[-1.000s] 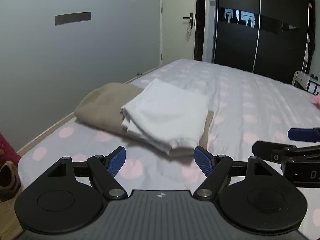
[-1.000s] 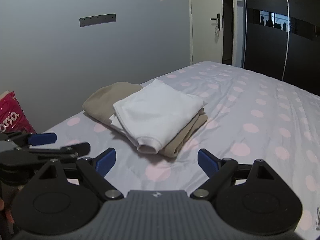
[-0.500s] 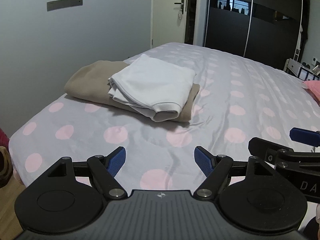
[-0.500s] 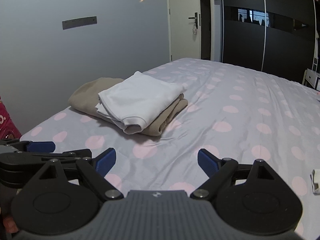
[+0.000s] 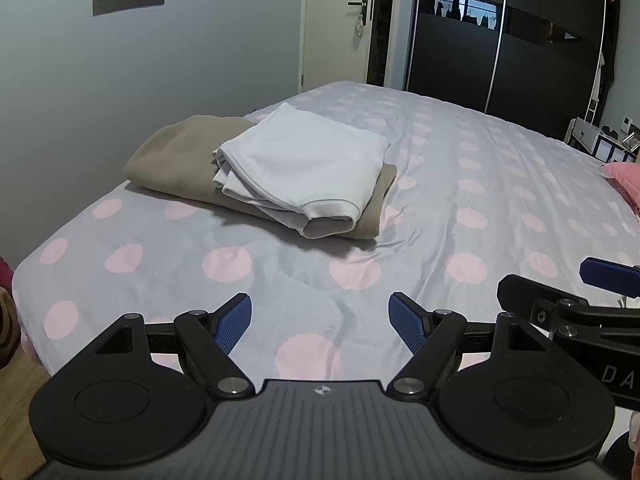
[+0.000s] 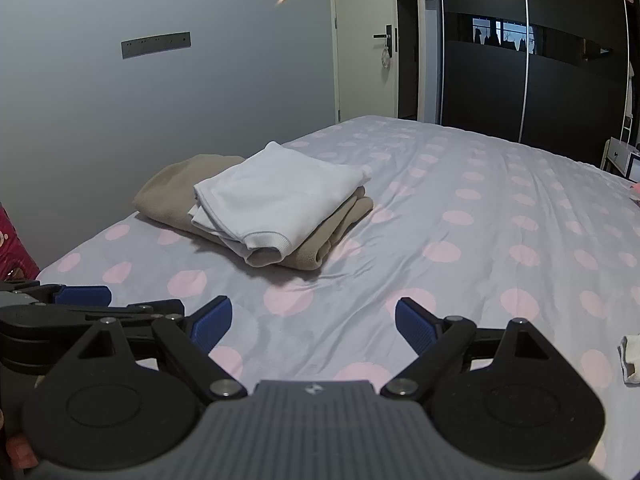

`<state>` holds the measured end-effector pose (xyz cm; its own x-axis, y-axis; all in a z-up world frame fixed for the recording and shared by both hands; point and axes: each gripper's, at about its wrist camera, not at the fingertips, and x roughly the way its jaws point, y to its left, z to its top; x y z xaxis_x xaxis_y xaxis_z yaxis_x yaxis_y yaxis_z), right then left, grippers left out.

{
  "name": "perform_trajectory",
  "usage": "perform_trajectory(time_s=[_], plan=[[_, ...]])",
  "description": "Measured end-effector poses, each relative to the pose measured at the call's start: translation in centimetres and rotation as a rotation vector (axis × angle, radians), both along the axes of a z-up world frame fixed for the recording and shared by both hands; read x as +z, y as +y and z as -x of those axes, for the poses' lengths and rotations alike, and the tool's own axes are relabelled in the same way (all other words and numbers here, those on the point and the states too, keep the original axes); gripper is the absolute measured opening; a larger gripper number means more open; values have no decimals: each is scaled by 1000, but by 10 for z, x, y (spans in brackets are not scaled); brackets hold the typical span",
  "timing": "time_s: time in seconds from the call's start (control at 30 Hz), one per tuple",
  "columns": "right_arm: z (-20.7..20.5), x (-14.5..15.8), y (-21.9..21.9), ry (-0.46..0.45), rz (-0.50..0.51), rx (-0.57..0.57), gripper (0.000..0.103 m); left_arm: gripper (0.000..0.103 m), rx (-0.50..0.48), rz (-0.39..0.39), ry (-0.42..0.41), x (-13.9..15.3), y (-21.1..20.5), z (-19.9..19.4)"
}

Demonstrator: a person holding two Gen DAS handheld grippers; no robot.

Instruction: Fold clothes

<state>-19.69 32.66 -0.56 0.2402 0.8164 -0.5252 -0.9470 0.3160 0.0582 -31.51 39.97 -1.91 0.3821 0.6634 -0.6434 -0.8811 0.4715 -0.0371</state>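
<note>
White cotton on tan fleece: the folded white garment (image 5: 308,164) lies squarely on top of the folded tan garment (image 5: 176,160), and the pair sits on the bed (image 5: 460,184) near its left edge, well ahead of both tools. Both pieces look finished, with the white one's ribbed hem facing the cameras and its layers slightly splayed at the near left corner.

The left claw (image 5: 320,322) hangs over the dotted duvet with its blue pads spread wide and nothing between them. The right claw (image 6: 314,324) is likewise wide apart and empty, just beside the left one.

Judging from this, the stack is done and the step in hand is fetching the next piece. A small pale item (image 6: 630,358) lies on the duvet at the far right of the right wrist view; it may be a sock or a rolled cloth, though it is cut off by the frame edge and hard to identify.

To do this well, the right claw should reach for that item with pads open, pinch only its top layer rather than the duvet beneath, and lift it clear before bringing it to open bedding in front of the stack, so the finished pile is not nudged.
</note>
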Motion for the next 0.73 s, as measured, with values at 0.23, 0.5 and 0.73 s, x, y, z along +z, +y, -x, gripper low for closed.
perform_trajectory(time_s=[0.23, 0.5, 0.73], plan=[[2, -1, 0, 6, 5, 0, 90, 75, 0, 2, 5, 0, -1, 1], [3, -2, 0, 5, 10, -1, 90, 74, 0, 9, 4, 0, 0, 2], [4, -4, 1, 9, 13, -2, 90, 74, 4, 6, 6, -1, -1, 2]])
